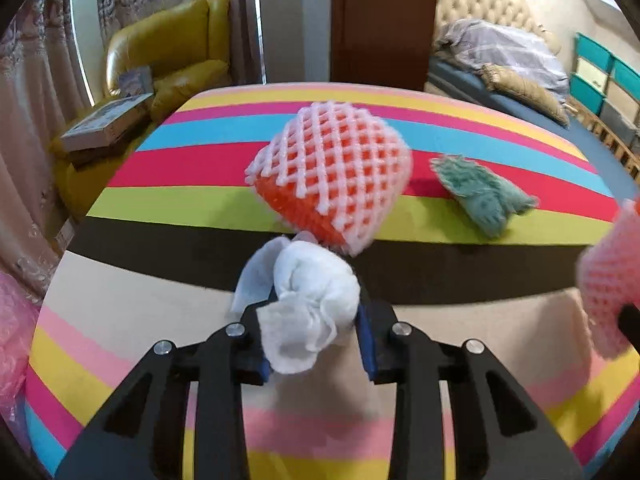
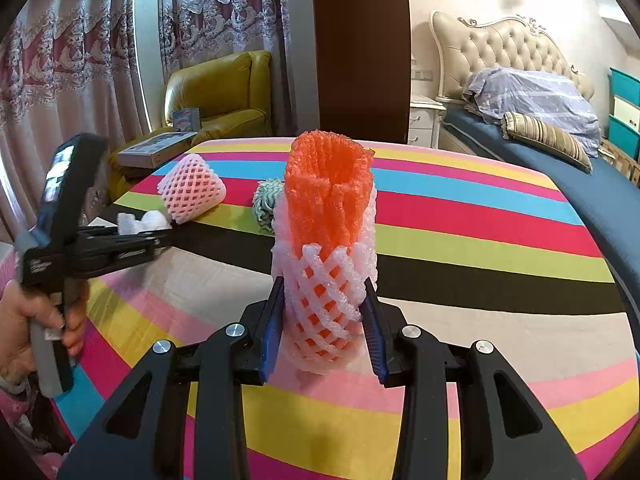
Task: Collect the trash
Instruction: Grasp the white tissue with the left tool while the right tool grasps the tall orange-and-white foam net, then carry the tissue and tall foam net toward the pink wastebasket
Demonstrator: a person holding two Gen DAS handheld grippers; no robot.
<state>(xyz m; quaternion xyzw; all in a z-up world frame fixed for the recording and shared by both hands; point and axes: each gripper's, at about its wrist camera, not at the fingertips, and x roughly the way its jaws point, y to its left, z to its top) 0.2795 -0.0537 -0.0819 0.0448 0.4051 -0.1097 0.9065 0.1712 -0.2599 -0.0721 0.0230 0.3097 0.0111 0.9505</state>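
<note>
Left wrist view: the left gripper [image 1: 316, 320] is clamped on a crumpled white tissue [image 1: 308, 312] held above the striped table [image 1: 160, 200]. Just beyond lies a foam net sleeve [image 1: 332, 176] on its side, its long axis slanting from near-right to far-left, with a teal cloth [image 1: 484, 192] to its right.

Right wrist view: the right gripper [image 2: 324, 332] pinches a second foam sleeve [image 2: 328, 248], upright, its open orange mouth pointing up.
</note>
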